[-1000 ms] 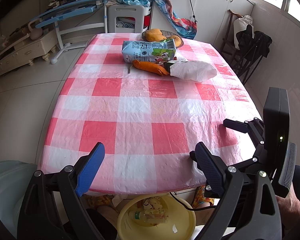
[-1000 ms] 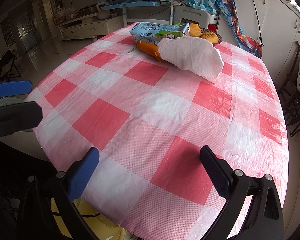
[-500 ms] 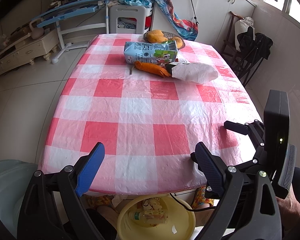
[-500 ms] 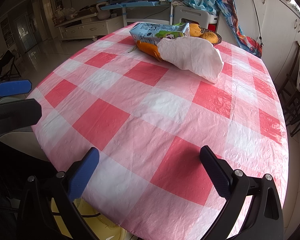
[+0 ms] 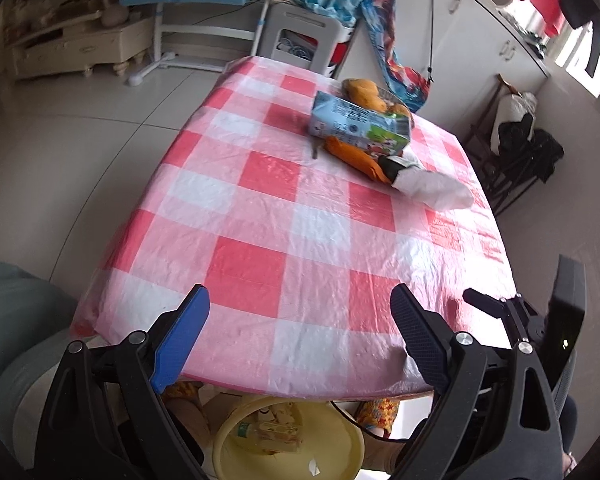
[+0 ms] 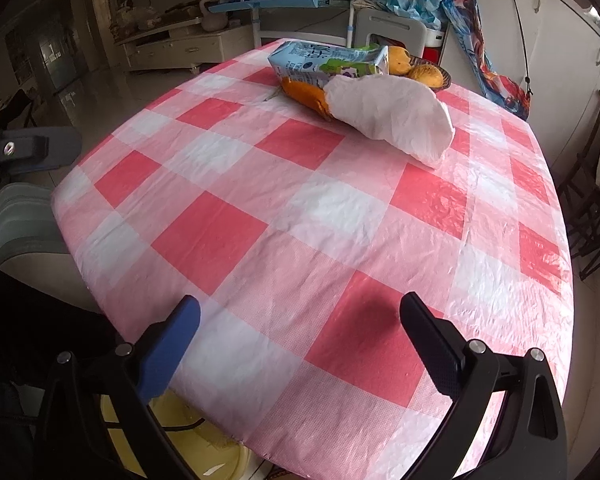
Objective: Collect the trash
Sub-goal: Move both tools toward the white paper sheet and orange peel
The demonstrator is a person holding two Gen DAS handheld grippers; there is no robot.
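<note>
White crumpled bag (image 6: 388, 114) lies at the table's (image 5: 260, 248) far end beside the carton (image 6: 324, 65) and orange wrapper (image 6: 302, 94), long axis running across toward the right edge. Both grippers hang at the near edge, spread wide and empty; the right gripper (image 6: 300, 340) looks nearer than the left gripper (image 5: 300, 328).

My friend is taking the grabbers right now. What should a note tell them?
Left gripper: jaws open, holding nothing, at the near table edge.
Right gripper: jaws open, holding nothing, over the checked tablecloth.
Trash on the far side: milk carton, orange wrapper, white bag, bunched together.
Yellow basin under the near edge already holds some scraps.
Left to do: those three pieces. The bowl of fruit is probably not trash.
</note>
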